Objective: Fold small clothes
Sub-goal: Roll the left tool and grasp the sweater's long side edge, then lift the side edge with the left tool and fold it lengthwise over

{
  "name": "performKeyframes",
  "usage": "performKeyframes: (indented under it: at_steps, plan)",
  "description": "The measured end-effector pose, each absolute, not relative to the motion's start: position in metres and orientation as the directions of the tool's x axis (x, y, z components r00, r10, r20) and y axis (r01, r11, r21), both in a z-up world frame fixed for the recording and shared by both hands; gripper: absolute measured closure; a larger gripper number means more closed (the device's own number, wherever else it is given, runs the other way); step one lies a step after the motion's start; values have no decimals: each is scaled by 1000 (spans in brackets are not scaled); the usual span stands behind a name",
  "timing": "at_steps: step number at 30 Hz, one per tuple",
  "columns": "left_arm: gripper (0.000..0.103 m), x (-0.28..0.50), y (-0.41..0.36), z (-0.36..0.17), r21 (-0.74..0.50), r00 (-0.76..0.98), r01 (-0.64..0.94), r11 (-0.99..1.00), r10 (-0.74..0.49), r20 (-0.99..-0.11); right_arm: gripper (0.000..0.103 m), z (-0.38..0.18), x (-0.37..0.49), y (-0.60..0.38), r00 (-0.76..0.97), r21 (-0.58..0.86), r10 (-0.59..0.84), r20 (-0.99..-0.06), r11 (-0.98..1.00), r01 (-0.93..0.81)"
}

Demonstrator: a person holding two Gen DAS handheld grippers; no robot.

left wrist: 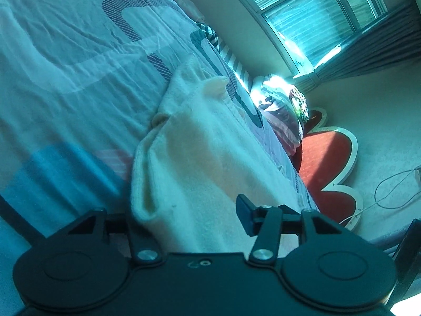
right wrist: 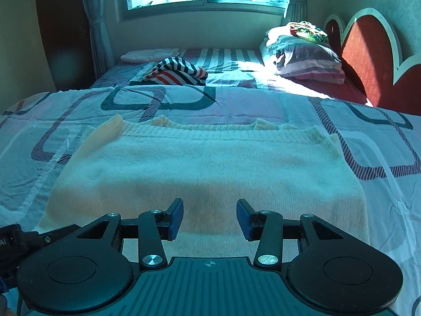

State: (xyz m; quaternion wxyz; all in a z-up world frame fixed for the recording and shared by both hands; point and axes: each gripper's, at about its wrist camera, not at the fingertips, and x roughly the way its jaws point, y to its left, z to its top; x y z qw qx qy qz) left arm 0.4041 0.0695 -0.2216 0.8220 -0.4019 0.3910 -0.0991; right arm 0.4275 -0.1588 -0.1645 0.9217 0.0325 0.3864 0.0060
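Right wrist: 1 cream sweater (right wrist: pixel 205 163), maybe 2 pillows (right wrist: pixel 302 55).

Bare bedspread (right wrist: pixel 236 105) beyond sweater (right wrist: pixel 210 163), striped garment (right wrist: pixel 179 75) farther

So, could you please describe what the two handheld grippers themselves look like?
Both are black linkage mechanisms with round pivot discs and silver bolts. The right gripper has blue rectangular finger pads and a ribbed teal-grey body with a crosshair mark. The left gripper has a smooth dark body.
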Motion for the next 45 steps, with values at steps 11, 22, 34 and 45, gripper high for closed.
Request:
performKeyframes:
  at_steps: [11, 22, 34, 45]
  plan:
    - [96, 407, 67, -228, -725, 708, -251, 642, -389, -590, 57, -202, 430, -158, 707, 10, 65, -704, 997, -82]
    - [97, 403, 28, -174, -581, 750, -144, 801, -295, -592, 56, -206, 427, -166, 714, 18, 139, -686, 985, -174]
    - [97, 402, -87, -135, -413, 725, 163, 896, -393, -566, 56, -178, 401, -266, 751, 163, 129, -648, 986, -29]
    - [94, 384, -164, -183, -281, 600, 307, 910, -414, -685, 56, -169, 368, -336, 744, 188, 53, -666, 977, 99]
